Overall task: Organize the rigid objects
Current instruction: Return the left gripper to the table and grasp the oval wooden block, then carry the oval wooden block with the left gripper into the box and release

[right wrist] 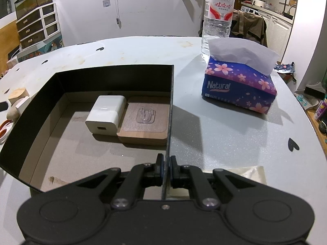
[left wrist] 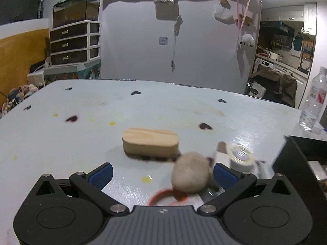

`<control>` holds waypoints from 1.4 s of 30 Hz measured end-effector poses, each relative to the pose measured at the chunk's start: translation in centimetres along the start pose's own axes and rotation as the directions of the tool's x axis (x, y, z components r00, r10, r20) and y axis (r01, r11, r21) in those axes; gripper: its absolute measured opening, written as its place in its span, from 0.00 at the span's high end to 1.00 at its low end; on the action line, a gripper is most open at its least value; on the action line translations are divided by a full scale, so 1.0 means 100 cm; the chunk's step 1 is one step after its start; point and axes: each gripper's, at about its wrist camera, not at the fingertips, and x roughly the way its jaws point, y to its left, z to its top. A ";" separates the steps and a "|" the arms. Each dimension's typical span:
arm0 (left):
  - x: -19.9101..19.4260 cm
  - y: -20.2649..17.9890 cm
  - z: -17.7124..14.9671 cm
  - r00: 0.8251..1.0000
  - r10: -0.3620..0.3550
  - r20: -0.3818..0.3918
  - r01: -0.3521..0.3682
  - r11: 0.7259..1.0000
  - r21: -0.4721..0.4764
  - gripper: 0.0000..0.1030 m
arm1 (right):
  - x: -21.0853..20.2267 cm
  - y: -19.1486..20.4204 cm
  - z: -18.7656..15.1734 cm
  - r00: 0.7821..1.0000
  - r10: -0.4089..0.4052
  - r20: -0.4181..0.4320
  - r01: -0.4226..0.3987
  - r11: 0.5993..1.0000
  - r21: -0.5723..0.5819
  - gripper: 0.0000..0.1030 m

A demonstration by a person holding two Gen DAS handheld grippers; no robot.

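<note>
Left tongs [left wrist: 162,173] spread above the desk [left wrist: 81,134]; a pale stone [left wrist: 191,172] lies between them, before a wooden block [left wrist: 150,141]. Right tongs [right wrist: 166,162] pinch the box wall [right wrist: 170,106]; charger [right wrist: 106,114] and coaster [right wrist: 145,120] sit in its far corner.

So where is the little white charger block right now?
In the right wrist view, the white charger block sits inside the black box, toward its back wall, touching the left side of the wooden coaster.
</note>
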 end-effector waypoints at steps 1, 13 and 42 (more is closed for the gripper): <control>0.005 0.001 0.003 1.000 0.004 -0.001 -0.004 1.000 0.004 0.00 | 0.000 0.000 0.000 1.000 0.000 0.001 0.000 1.000 0.002 0.93; 0.063 0.010 0.033 0.999 0.000 -0.037 0.002 0.998 0.060 0.00 | 0.001 -0.001 0.000 1.000 0.000 0.002 0.000 1.000 0.006 0.93; -0.014 -0.035 0.053 0.972 -0.229 0.045 0.225 0.971 0.080 0.14 | 0.000 -0.001 0.000 1.000 0.000 0.000 0.000 1.000 0.003 0.93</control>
